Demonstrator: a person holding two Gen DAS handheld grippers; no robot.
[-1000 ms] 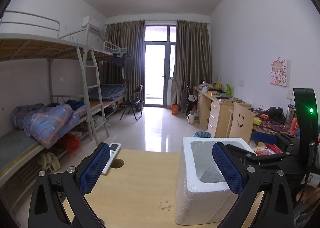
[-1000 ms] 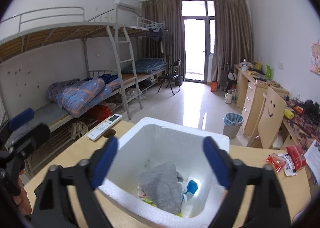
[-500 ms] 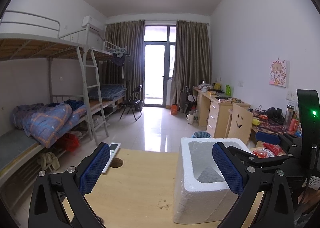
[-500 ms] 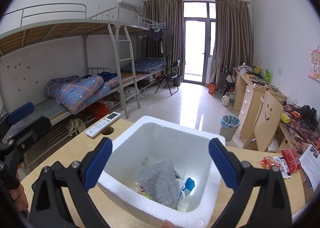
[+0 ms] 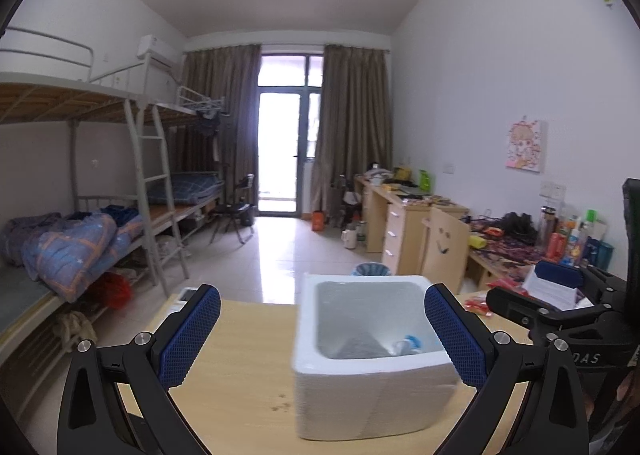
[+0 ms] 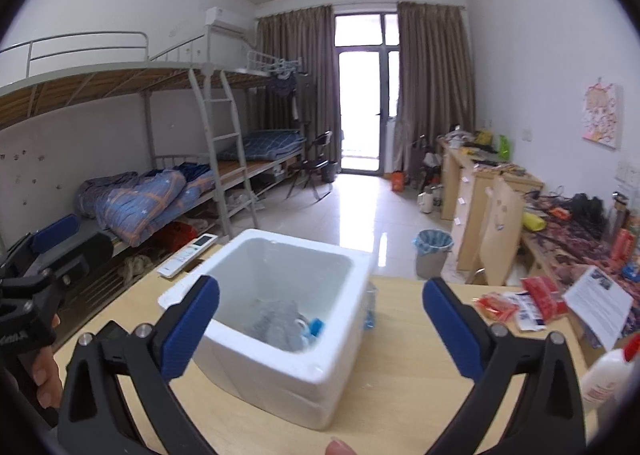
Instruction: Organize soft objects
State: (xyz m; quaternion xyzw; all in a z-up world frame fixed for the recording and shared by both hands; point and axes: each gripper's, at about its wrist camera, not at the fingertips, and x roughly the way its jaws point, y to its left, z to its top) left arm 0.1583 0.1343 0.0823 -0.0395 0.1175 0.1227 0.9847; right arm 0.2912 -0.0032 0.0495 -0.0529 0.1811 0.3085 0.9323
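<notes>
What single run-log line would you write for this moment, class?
left gripper: open, empty | right gripper: opening, nothing between jaws | foam box: on table | grey cloth: in box

"das" on right tongs' body [image 5: 588,358]

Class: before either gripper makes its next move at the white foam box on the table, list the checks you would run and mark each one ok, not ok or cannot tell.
1. Right gripper empty, its fingers opening: ok.
2. Left gripper open and empty: ok.
3. Foam box upright on the table: ok.
4. Grey cloth inside the box: ok.
5. Soft things left outside the box: cannot tell.
6. White bottle clear of the right gripper: ok.
</notes>
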